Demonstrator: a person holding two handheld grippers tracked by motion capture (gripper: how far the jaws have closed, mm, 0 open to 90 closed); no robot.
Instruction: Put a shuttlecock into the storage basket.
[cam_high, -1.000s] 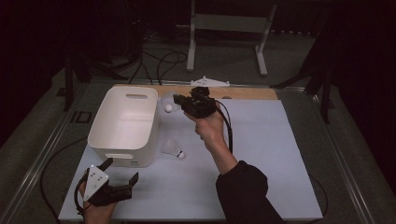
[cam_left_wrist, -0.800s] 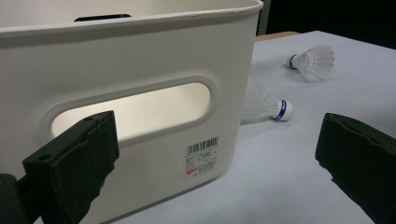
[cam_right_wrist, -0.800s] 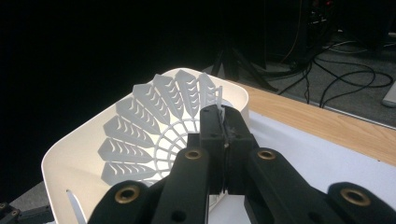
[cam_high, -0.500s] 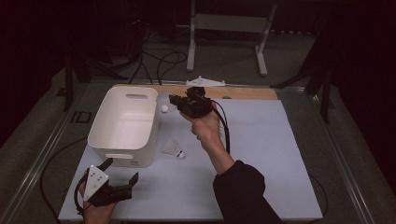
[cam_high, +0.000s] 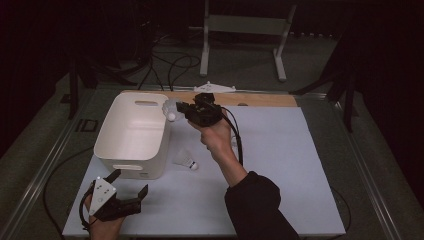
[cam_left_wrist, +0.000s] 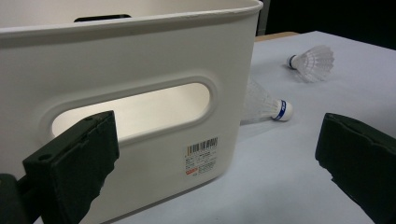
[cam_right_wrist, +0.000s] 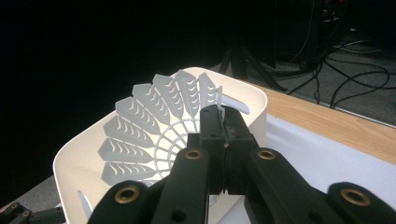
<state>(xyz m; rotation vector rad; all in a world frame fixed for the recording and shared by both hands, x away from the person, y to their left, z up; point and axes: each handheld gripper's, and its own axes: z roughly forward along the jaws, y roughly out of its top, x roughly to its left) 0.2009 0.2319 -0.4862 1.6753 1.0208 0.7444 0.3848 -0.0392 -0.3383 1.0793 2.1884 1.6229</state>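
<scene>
My right gripper (cam_high: 184, 108) is shut on the skirt edge of a white shuttlecock (cam_high: 171, 112) and holds it over the right rim of the white bin (cam_high: 131, 150). In the right gripper view the jaws (cam_right_wrist: 224, 122) pinch the feathered skirt (cam_right_wrist: 149, 126), with the bin (cam_right_wrist: 254, 100) below. A second shuttlecock (cam_high: 186, 160) lies on the white table sheet beside the bin. My left gripper (cam_high: 128, 193) rests near the front left corner, open and empty. It faces the bin's handle wall (cam_left_wrist: 140, 60), with that shuttlecock (cam_left_wrist: 266, 105) and a third shuttlecock (cam_left_wrist: 313, 60) farther off.
A wooden strip (cam_high: 260, 99) runs along the table's far edge with a white flat part (cam_high: 215, 88) on it. Cables and a metal stand (cam_high: 245, 30) are on the floor beyond. The white sheet (cam_high: 290, 165) extends to the right of my right arm.
My right gripper has drifted slightly left with the shuttlecock, from beside the bin's right rim to over it. The left gripper has stayed put.
</scene>
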